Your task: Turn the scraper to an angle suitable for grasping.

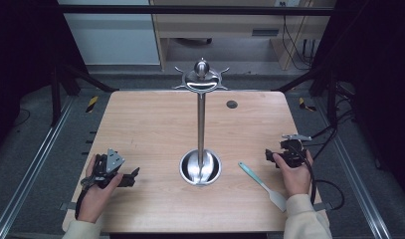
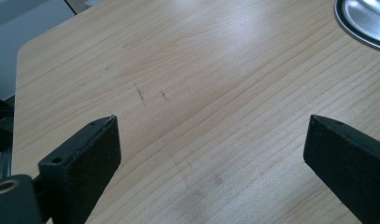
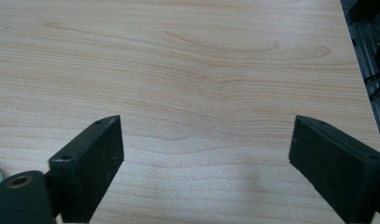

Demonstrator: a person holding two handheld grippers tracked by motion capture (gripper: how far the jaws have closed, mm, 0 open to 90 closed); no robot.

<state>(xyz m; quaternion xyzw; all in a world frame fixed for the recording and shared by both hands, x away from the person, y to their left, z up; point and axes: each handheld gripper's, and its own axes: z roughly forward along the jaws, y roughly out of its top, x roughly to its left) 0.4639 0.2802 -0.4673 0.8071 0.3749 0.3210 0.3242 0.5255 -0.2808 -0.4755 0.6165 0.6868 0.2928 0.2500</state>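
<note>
Your right gripper (image 1: 274, 157) rests on the wooden table (image 1: 150, 124) with its jaws spread wide and nothing between them; the right gripper view shows bare wood between the black pads (image 3: 92, 158). Your left gripper (image 1: 128, 178) lies on the far side of the utensil stand (image 1: 201, 149) from it, jaws likewise wide apart over empty table.

What you will likely go for is the spatula (image 1: 262, 185), with its teal handle and pale blade. It lies flat between the stand's round steel base and your right hand (image 1: 295, 174), just beside that hand and well apart from the left. Its long axis runs diagonally: handle end up toward the stand's base, blade end down toward your edge of the table. So the right gripper is the nearer one, and the handle sits to its left and slightly toward you.

No brand, label or writing is readable anywhere; the small dark disc (image 1: 232, 104) behind the stand may be a cable port.
</note>
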